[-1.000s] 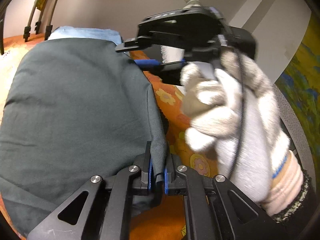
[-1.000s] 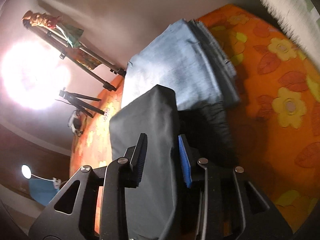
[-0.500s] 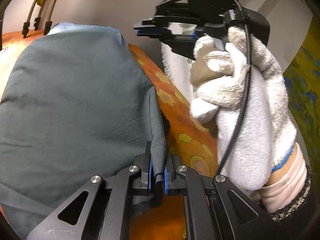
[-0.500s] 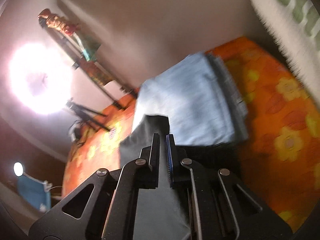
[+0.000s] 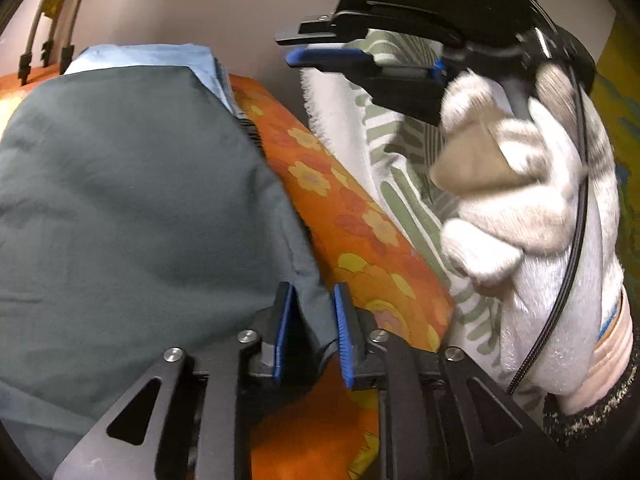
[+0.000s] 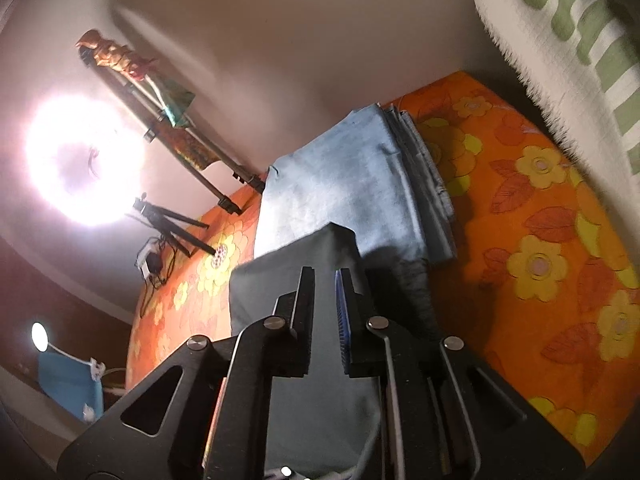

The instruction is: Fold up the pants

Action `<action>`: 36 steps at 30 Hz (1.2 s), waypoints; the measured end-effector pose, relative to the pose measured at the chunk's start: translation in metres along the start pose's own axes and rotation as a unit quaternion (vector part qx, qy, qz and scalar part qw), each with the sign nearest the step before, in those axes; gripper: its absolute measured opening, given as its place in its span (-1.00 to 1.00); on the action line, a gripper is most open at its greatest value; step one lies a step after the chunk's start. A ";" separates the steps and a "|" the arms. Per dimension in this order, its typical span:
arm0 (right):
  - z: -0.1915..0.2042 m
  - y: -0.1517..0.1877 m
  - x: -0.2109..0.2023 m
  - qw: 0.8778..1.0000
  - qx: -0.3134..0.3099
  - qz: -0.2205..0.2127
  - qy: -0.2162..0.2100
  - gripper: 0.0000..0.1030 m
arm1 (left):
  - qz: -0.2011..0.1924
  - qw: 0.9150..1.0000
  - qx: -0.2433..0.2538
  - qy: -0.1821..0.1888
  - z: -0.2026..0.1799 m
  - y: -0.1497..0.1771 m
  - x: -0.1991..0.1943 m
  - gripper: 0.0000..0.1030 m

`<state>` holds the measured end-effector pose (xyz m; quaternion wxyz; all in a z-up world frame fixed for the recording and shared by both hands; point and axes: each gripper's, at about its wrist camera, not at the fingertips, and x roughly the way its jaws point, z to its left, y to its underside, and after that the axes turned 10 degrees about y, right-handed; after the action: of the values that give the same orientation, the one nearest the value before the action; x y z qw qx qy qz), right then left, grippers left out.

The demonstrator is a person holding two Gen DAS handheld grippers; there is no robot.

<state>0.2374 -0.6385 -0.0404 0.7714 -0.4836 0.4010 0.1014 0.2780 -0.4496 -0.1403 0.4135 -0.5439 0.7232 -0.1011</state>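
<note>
The dark grey-green folded pants (image 5: pixel 132 200) lie on the bed with the orange flowered sheet (image 5: pixel 360 240), their far end lapping over a folded light blue cloth (image 5: pixel 160 54).

Left wrist view: the left tool (image 5: pixel 310 300) has just been opening, its blue pads now a bit apart with the near right corner of the pants loose in the gap, not pinched. Only this view shows the hand in the white knit glove (image 5: pixel 532 216) on the right, lifting the right tool (image 5: pixel 320 44) above the bed, plus the white towel with green stripes (image 5: pixel 384 152) standing along the right side of the bed.

Right wrist view: the right tool (image 6: pixel 324 280) has also just been opening, pads slightly spread with nothing between them; the pants (image 6: pixel 280 280) lie below and beyond. Only here do you get the bright round lamp (image 6: pixel 84 160) on the left, the tripod legs (image 6: pixel 176 228) at the far end of the bed, and the layered edge of the blue cloth (image 6: pixel 360 184). The towel (image 6: pixel 560 40) just peeks in at top right.
</note>
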 end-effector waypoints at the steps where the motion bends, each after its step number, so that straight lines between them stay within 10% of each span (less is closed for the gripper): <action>1: -0.003 0.003 -0.006 1.000 0.001 -0.002 0.003 -0.54 | 0.003 1.000 0.001 0.001 -0.002 0.001 -0.003 -0.47; 8: -0.013 0.028 -0.039 0.999 -0.025 -0.010 0.022 -0.27 | 0.026 0.999 0.007 -0.021 -0.013 0.010 -0.032 0.04; 11: -0.015 0.028 -0.035 0.999 -0.022 -0.013 0.020 0.02 | 0.020 0.999 0.002 -0.047 -0.005 0.012 -0.054 0.05; 20: -0.004 -0.004 0.046 1.000 0.018 0.006 0.007 0.02 | -0.016 0.992 -0.018 -0.125 0.036 0.030 -0.136 0.05; 29: 0.022 -0.017 0.112 0.999 0.018 0.041 0.008 0.02 | 0.018 0.989 -0.060 -0.134 0.080 0.043 -0.128 0.04; 31: 0.028 -0.016 0.116 0.999 0.012 0.040 0.009 -0.17 | 0.027 0.989 -0.068 -0.126 0.083 0.044 -0.122 0.00; 33: 0.033 -0.014 0.117 0.999 -0.002 0.041 0.012 -0.78 | 0.032 0.989 -0.077 -0.122 0.088 0.045 -0.115 -0.01; 36: 0.034 -0.011 0.111 0.999 -0.014 0.029 0.030 -0.88 | 0.032 0.989 -0.074 -0.125 0.089 0.046 -0.111 -0.13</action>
<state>0.3348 -0.6419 -0.1056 0.7488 -0.4852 0.4366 0.1147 0.3157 -0.3084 -0.1705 0.4624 -0.5579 0.6882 0.0349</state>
